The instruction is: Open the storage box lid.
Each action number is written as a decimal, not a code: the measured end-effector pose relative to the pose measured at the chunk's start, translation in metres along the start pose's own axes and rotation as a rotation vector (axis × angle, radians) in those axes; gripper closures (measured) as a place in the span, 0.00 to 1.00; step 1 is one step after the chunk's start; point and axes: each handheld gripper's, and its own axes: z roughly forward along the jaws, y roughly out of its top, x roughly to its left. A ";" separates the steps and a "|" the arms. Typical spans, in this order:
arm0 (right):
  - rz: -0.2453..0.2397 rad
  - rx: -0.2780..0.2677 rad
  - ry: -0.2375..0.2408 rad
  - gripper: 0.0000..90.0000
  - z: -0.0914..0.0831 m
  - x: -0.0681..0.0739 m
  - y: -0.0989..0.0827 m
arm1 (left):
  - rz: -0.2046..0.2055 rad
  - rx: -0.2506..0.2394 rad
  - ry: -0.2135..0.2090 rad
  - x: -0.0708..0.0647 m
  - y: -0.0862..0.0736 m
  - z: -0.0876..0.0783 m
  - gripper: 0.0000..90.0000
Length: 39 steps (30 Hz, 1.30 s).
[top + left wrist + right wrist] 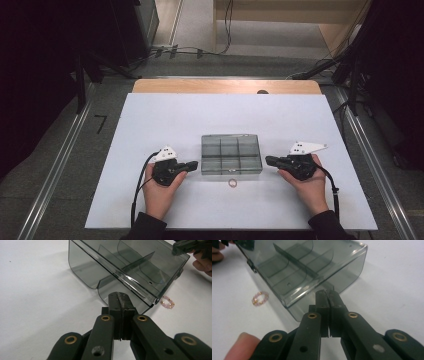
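A smoky clear plastic organiser box [231, 154] with several compartments lies shut in the middle of the white board. A small pink bead ring [232, 182] rests on the board just in front of it. My left gripper [193, 164] sits at the box's left end, jaws pressed together with nothing between them; in its own view the tips [121, 299] stop just short of the box [130, 270], with the ring [167, 302] to the right. My right gripper [268, 160] is at the box's right end, also shut and empty, tips [327, 297] close to the box corner [312, 267].
The white board [150, 125] lies on a wooden table whose far edge [225, 86] shows behind it. Cables trail from both grippers toward the near edge. Dark stands and floor cables lie beyond the table.
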 end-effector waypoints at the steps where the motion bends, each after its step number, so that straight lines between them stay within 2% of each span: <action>1: -0.004 0.011 0.001 0.97 0.002 0.000 -0.001 | -0.001 0.004 -0.003 0.000 0.000 0.001 1.00; 10: -0.035 0.037 0.052 0.98 0.009 0.006 -0.005 | -0.017 0.005 -0.033 0.000 0.000 0.004 1.00; 21: -0.055 0.031 0.065 0.98 0.007 0.007 -0.007 | -0.023 0.015 -0.040 -0.002 0.000 0.006 1.00; 34: -0.082 0.017 0.069 0.98 0.002 0.011 -0.008 | -0.027 0.003 -0.058 -0.002 0.001 0.004 1.00; 36: -0.092 -0.002 0.088 0.98 0.000 0.012 -0.006 | -0.026 0.001 -0.060 -0.002 0.002 0.003 1.00; 39: -0.093 0.002 0.081 0.98 0.000 0.013 -0.006 | -0.025 -0.003 -0.061 -0.003 0.002 0.002 1.00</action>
